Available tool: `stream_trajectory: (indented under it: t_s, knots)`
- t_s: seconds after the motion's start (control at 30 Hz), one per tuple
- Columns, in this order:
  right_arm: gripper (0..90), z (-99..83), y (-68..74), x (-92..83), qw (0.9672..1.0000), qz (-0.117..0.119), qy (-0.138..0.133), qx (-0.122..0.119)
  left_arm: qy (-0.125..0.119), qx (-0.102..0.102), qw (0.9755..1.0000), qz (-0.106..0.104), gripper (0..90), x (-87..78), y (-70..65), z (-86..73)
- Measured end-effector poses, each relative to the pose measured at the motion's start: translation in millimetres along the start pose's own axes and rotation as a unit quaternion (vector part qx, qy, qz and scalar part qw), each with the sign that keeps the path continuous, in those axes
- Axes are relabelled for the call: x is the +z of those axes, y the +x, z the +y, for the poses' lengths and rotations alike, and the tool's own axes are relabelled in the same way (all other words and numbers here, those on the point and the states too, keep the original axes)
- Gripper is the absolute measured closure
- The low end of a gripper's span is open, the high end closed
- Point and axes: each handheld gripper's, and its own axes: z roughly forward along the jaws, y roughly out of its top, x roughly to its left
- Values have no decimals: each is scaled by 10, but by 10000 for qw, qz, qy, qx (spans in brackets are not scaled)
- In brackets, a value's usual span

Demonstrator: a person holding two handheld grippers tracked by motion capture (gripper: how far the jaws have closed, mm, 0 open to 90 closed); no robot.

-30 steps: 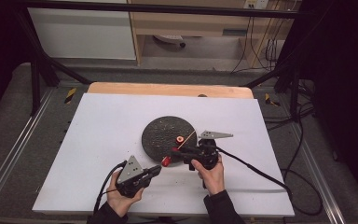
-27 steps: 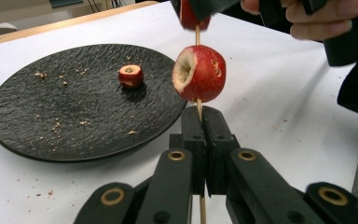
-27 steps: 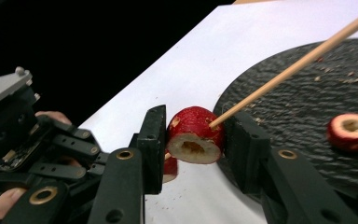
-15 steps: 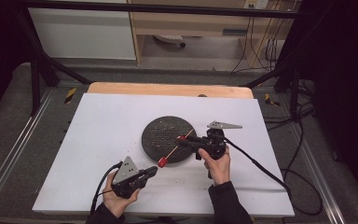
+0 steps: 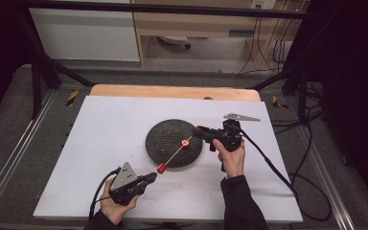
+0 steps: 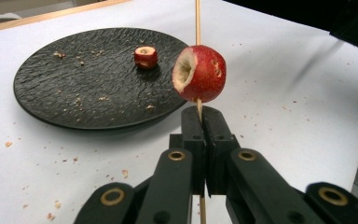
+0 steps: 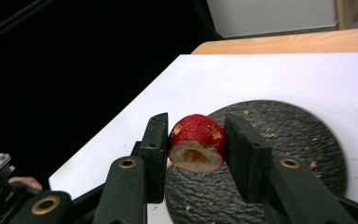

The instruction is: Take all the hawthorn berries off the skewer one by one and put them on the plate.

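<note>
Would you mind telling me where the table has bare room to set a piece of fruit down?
The white table is bare left of the black plate, and along the far edge behind it. The plate itself is mostly free, holding crumbs and one small fruit piece. It is crowded at the plate's near right, where the skewer crosses between both hand-held grippers.

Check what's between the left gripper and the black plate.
A cored red fruit threaded on the skewer, clearest in the left gripper view.
</note>
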Motion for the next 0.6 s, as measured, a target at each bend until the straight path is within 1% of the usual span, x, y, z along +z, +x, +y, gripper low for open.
stream_trajectory:
  t_s: [0.13,0.27,0.37,0.53,0.6]
  knots:
    - [623,57,-53,-20,9999,-134,-33,17,-15,-35,10000,66,882,-61,48,-22]
    - [623,66,-96,20,9996,-274,-3,-3,-55,-104,9998,155,882,-132,117,-43]
    - [623,44,-103,101,9995,-310,70,-2,-88,-177,9995,230,882,-186,187,-61]
    - [624,-6,-90,298,9991,-362,231,-26,-117,-288,9989,355,882,-247,293,-76]
    - [623,-23,-79,389,9986,-426,321,-58,-97,-318,9987,385,882,-250,321,-83]
